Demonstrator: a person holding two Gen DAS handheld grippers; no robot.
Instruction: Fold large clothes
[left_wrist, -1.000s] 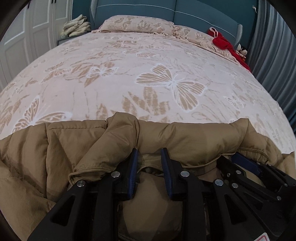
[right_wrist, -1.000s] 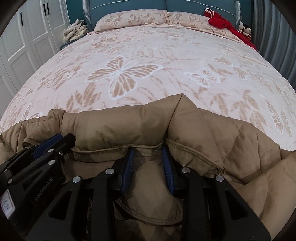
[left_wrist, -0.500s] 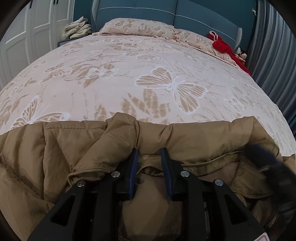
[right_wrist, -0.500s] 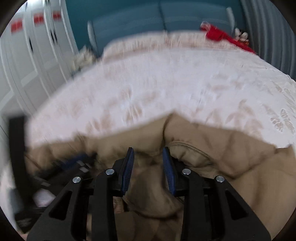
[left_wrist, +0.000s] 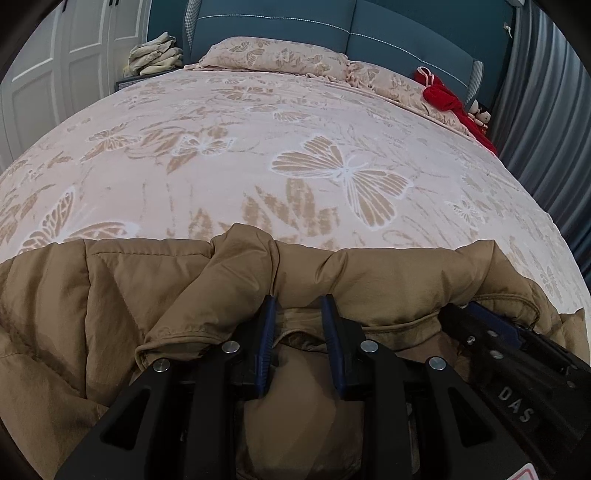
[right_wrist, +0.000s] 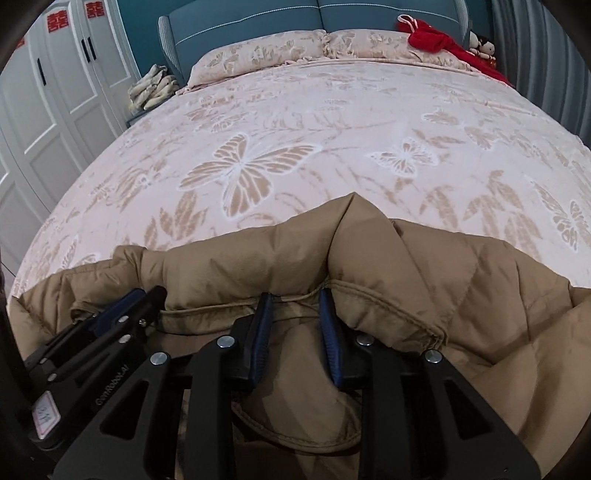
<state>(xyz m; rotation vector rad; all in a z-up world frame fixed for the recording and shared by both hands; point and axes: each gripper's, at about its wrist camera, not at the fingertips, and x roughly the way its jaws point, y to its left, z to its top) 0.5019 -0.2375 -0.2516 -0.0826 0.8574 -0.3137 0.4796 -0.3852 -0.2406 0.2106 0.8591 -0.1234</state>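
The brown puffy coat (left_wrist: 388, 273) lies on the near end of the bed (left_wrist: 295, 147), on the butterfly blanket, bunched up along its far edge.

The left claw (left_wrist: 297, 314) has not moved in the last second — it pinches a thick fold of the coat between its blue pads, same as before.

The right claw (right_wrist: 295, 308) is the one that changed. Half a second ago its view was all blurry from a quick swing; now it is sharp again and sits back near the left claw, just beside it. Its jaws are closing, and a bit of the coat's stitched edge is between them.

So it looks like the right claw let go a little and is taking a fresh hold. Once both hold tight, the coat can probably be lifted and folded over.
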